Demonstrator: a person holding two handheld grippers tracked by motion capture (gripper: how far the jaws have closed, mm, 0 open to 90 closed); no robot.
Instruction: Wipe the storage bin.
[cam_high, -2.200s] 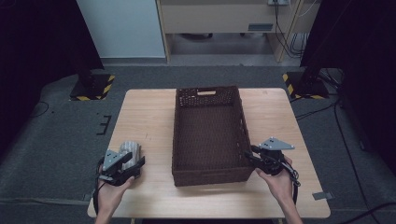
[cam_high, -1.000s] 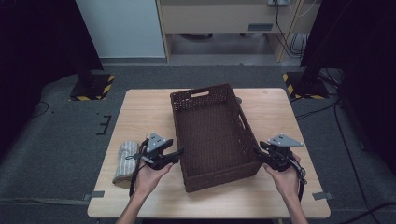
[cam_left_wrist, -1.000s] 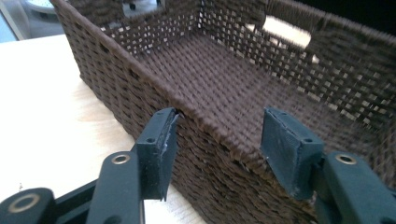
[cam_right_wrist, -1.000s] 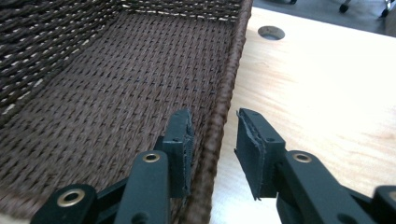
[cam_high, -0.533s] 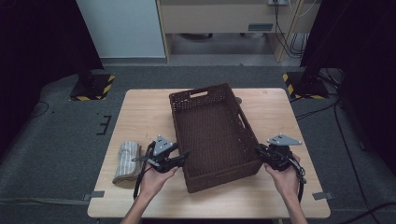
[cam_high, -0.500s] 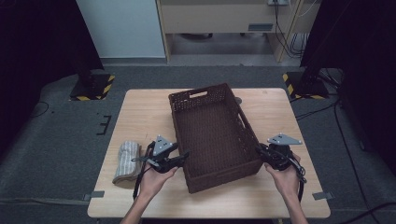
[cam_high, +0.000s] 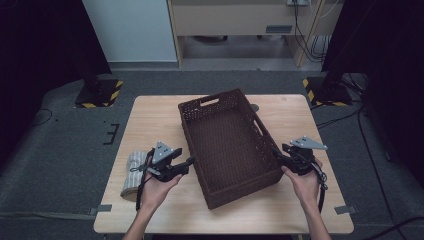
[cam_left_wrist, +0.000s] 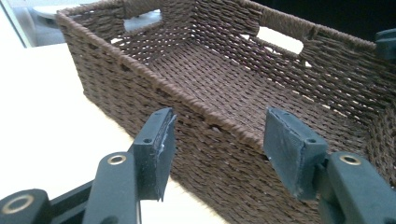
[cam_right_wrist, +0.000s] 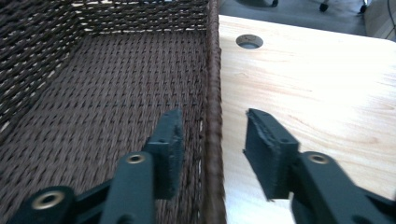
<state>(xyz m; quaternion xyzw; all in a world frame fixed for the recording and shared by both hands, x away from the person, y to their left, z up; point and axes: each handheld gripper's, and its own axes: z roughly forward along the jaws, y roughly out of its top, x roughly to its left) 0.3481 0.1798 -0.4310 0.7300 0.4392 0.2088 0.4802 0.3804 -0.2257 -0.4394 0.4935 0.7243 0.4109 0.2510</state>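
A brown woven basket (cam_high: 232, 145) lies askew and empty in the middle of the wooden table (cam_high: 150, 125). My left gripper (cam_high: 189, 161) is open just short of the basket's left long wall; in the left gripper view the basket (cam_left_wrist: 233, 79) wall stands right ahead of the gap (cam_left_wrist: 215, 144). My right gripper (cam_high: 278, 155) is open astride the right long wall. In the right gripper view (cam_right_wrist: 212, 149) one jaw is inside the basket (cam_right_wrist: 93, 93) and the other is outside, with the rim between them and a gap showing.
A rolled grey cloth (cam_high: 131, 175) lies at the table's front left, behind my left hand. A round hole (cam_high: 255, 107) sits in the tabletop beyond the basket. Dark stands with striped bases flank the table's far corners.
My left gripper left the rolled cloth and moved right to the basket's wall. The basket turned, its far end swinging left. Over the last half second little moved.
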